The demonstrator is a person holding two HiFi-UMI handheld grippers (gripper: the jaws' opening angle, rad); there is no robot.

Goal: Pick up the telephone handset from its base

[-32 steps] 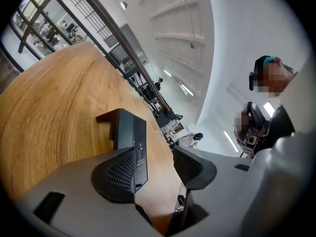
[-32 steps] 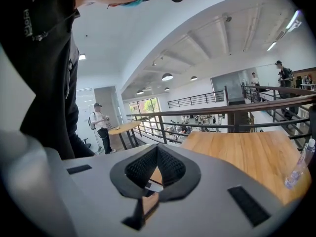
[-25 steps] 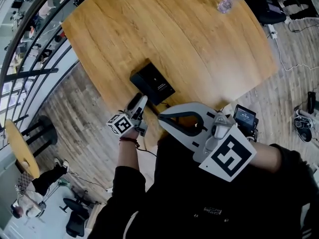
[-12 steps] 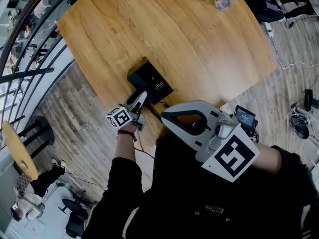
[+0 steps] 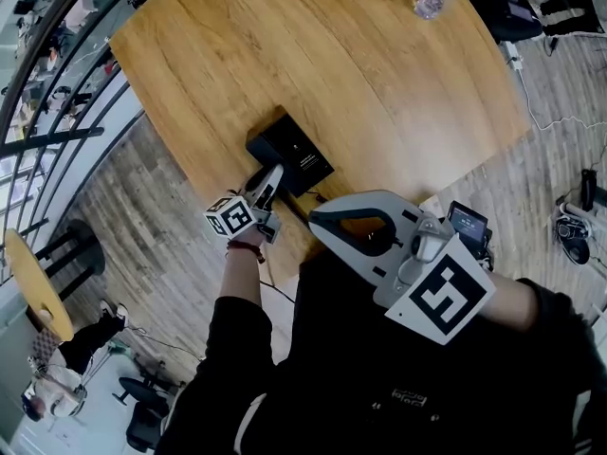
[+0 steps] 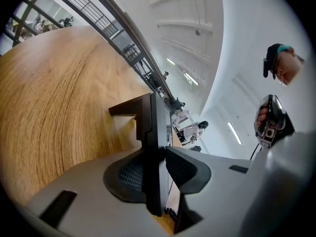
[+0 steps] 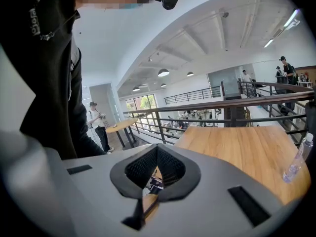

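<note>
Left gripper view: left gripper (image 6: pixel 157 157), jaws just closing, clamps the one handset (image 6: pixel 154 120); right gripper (image 7: pixel 157 148) has jaws together, empty.

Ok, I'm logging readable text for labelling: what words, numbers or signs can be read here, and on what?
Nothing reads clearly.
White print on the telephone: too small.
Pale print on the person's black top: blurred.
White letters on the black garment, right gripper view: sideways, illegible.
The small screen: too small.
The square marker: pattern, no words.
</note>
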